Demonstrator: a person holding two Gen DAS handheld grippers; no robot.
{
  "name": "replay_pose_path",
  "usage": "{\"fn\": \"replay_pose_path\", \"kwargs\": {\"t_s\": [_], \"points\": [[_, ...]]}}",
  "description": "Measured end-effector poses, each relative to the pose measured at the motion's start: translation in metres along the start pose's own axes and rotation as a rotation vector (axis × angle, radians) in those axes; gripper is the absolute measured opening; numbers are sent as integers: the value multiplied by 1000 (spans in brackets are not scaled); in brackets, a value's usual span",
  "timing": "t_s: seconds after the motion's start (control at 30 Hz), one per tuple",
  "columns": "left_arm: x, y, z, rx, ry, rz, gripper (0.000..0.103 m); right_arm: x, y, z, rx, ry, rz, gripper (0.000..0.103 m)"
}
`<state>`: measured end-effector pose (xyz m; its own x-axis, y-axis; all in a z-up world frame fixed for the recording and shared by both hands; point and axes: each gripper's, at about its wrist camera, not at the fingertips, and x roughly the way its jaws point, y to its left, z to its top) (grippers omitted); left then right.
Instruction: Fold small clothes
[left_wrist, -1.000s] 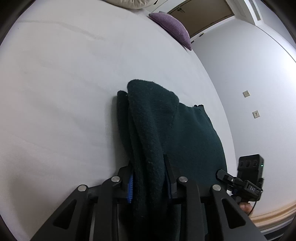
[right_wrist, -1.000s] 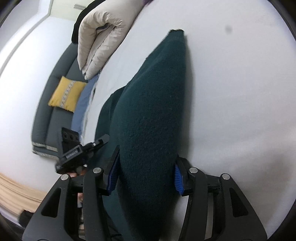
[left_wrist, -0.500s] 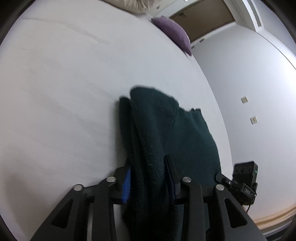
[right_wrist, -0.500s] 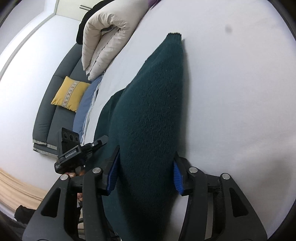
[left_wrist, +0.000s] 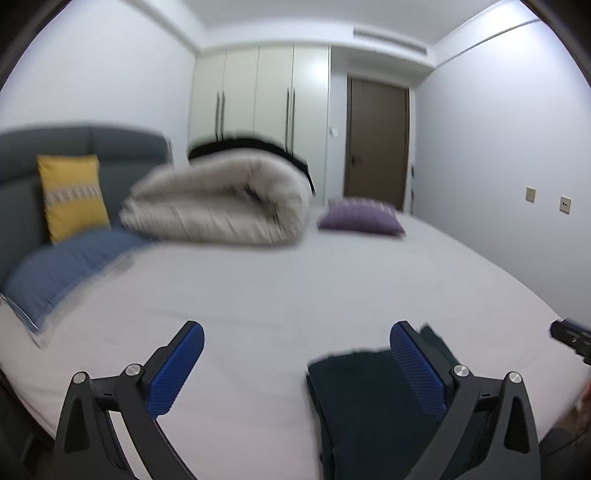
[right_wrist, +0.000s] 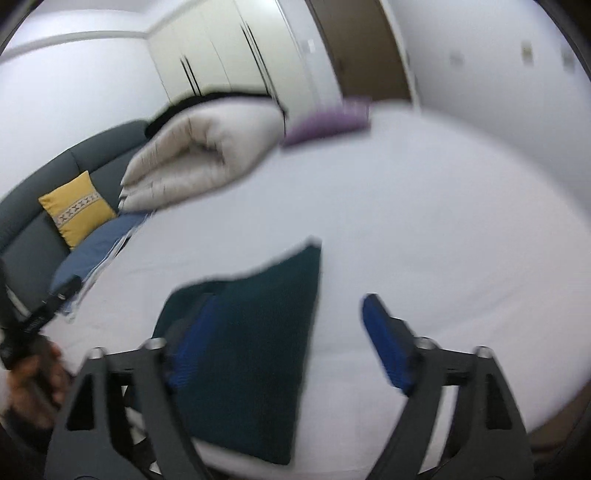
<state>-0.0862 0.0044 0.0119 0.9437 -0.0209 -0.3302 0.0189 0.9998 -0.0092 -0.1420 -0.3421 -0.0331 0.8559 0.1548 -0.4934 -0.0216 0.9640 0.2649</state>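
The left claw (left_wrist: 295, 354) now stands spread wide with nothing between its blue pads, where half a second ago it pinched a fold of the dark green knit garment (right_wrist: 255, 347). The right claw (right_wrist: 280, 332) has likewise let go and gapes open above the cloth. Both cameras have swung up from the bed (left_wrist: 280, 280) to take in the room: a rolled beige duvet (left_wrist: 221, 199), a purple cushion (left_wrist: 360, 220), a yellow cushion (left_wrist: 72, 197) against the grey headboard (left_wrist: 122, 151), a blue pillow (left_wrist: 62, 266), white wardrobes (left_wrist: 258, 96) and a brown door (left_wrist: 376, 144). Both views are blurred by motion.

The garment lies released on the white sheet near the bed's front edge, folded into a compact, roughly rectangular stack with layered edges on one side. In the left wrist view it sits at lower right, partly behind the claw's right finger; in the right wrist view it lies beneath the claw's left finger, one corner pointing toward the middle of the bed.
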Motion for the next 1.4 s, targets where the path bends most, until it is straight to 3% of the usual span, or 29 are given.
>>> {"fn": "replay_pose_path", "kwargs": {"t_s": [0.07, 0.13, 0.2, 0.27, 0.3, 0.43, 0.57, 0.67, 0.83, 1.03, 1.4], "points": [[-23, -8, 6, 43, -68, 61, 103, -25, 16, 4, -69, -107, -48, 102], [-43, -20, 13, 105, -146, 166, 103, -45, 32, 7, -120, -197, -80, 103], [-57, -25, 19, 133, -203, 250, 103, -58, 49, 13, -165, -231, -90, 103], [-66, -32, 23, 157, -210, 334, 103, -67, 62, 18, -195, -230, -99, 103], [-68, -34, 26, 172, -194, 341, 103, -70, 65, 20, -192, -229, -103, 103], [-64, -26, 40, 109, -42, 253, 103, -90, 80, 31, -164, -249, -95, 103], [-32, -25, 22, 73, 152, 203, 103, -104, 98, 35, -169, -231, -80, 103], [-10, -28, -6, 71, 282, 152, 103, -99, 108, 34, -180, -128, -119, 103], [13, -34, -45, 55, 409, 91, 103, -71, 95, 16, -62, 42, -138, 103], [28, -37, -69, 46, 474, 81, 103, -19, 78, -17, -23, 168, -233, 103], [44, -30, -87, 19, 523, 67, 103, 19, 83, -65, -74, 241, -248, 103]]}}
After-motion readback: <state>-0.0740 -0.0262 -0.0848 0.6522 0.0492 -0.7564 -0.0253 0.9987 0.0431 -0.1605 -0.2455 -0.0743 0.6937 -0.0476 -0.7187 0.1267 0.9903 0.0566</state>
